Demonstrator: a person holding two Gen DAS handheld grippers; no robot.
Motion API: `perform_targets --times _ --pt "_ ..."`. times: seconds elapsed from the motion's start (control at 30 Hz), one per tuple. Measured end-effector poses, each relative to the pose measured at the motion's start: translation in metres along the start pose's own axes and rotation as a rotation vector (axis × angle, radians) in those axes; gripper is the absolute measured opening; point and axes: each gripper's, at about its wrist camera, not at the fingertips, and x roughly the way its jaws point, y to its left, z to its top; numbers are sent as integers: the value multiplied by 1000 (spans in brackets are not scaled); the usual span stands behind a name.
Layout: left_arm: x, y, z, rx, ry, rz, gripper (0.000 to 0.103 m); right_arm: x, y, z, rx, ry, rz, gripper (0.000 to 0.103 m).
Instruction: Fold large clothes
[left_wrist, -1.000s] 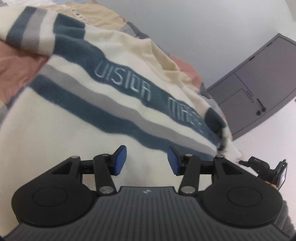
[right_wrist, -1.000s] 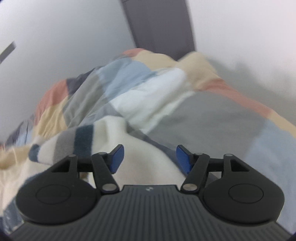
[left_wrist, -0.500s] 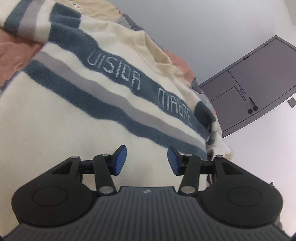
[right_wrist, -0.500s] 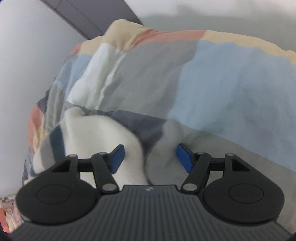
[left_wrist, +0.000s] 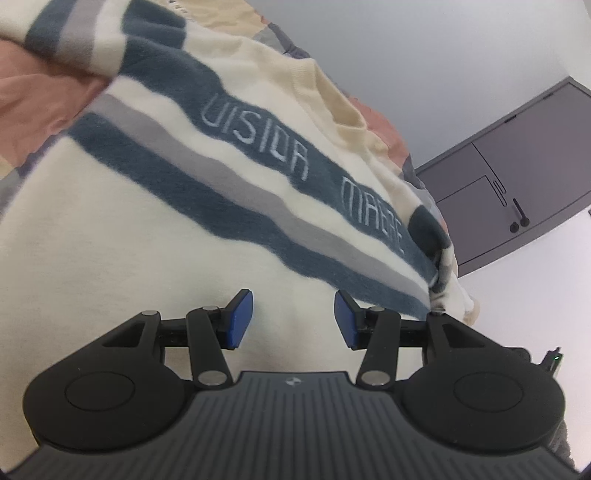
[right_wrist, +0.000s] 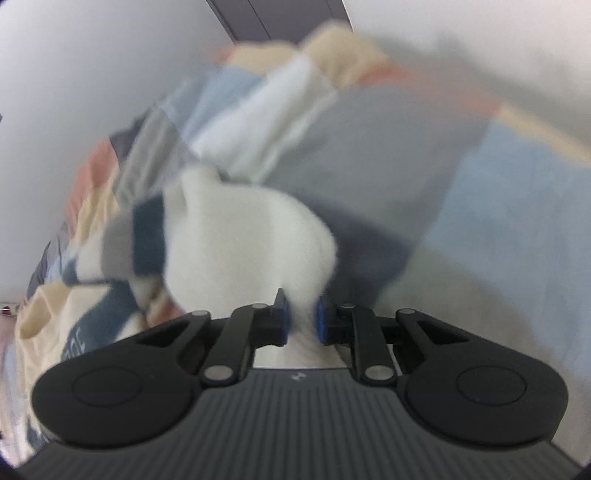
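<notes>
Since a second ago the right gripper (right_wrist: 301, 319) has gone from wide-spread blue pads to a narrow gap, and its view has swung from open quilt to the sweater's white edge; the left view has barely shifted. The right jaws are closing, with a fold of the cream sweater (right_wrist: 251, 236) bunched between the pads, which appear to touch the cloth on both sides. This frame is motion-blurred, so finer detail is lost. Left of that fold, a sleeve or edge part with navy and grey bands (right_wrist: 140, 240) is visible. Behind lies a patchwork quilt (right_wrist: 498, 206) in blue, grey, white, peach and beige, against a pale wall. The left gripper (left_wrist: 293, 319) hovers with pads spread about halfway, nothing between them, and only plain cream knit below. The sweater (left_wrist: 110, 236) lies spread flat on the quilt (left_wrist: 33, 96), filling most of the left view. Navy and grey stripes run diagonally across the chest, the upper navy band carrying pale stitched lettering (left_wrist: 258, 144). The ribbed collar (left_wrist: 332, 99) sits beyond the lettering. A grey cabinet (left_wrist: 517, 177) stands at far right.
</notes>
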Motion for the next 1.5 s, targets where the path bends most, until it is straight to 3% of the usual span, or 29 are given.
perform_targets --times 0.13,0.33,0.4,0.5,0.67,0.87,1.03,1.07,1.13,1.3,1.5 --pt "-1 3 2 -6 -4 -1 54 -17 10 37 -72 -138 -77 16" --pt "-1 0 4 20 -22 4 54 -32 22 118 -149 -335 -186 16" --pt "-1 -1 5 38 -26 13 54 -30 26 143 -188 -369 -244 16" --pt "1 -2 4 51 -23 22 54 -23 30 176 -197 -382 -261 16" --pt "9 -3 4 76 -11 34 54 19 27 209 -134 -292 -251 16" --pt "16 -8 8 116 -25 60 54 100 -5 210 -17 -112 -255 17" --pt "27 -12 16 146 -35 87 54 138 -39 213 93 -61 -188 27" --pt "30 -12 18 142 -32 88 54 139 -44 214 104 -57 -182 36" --pt "33 -12 21 139 -26 85 54 132 -50 218 132 -65 -150 43" --pt "28 -23 20 192 -63 84 54 98 -63 222 130 -134 -102 50" --pt "19 -33 12 225 -65 54 54 66 -85 193 189 -109 1 55"
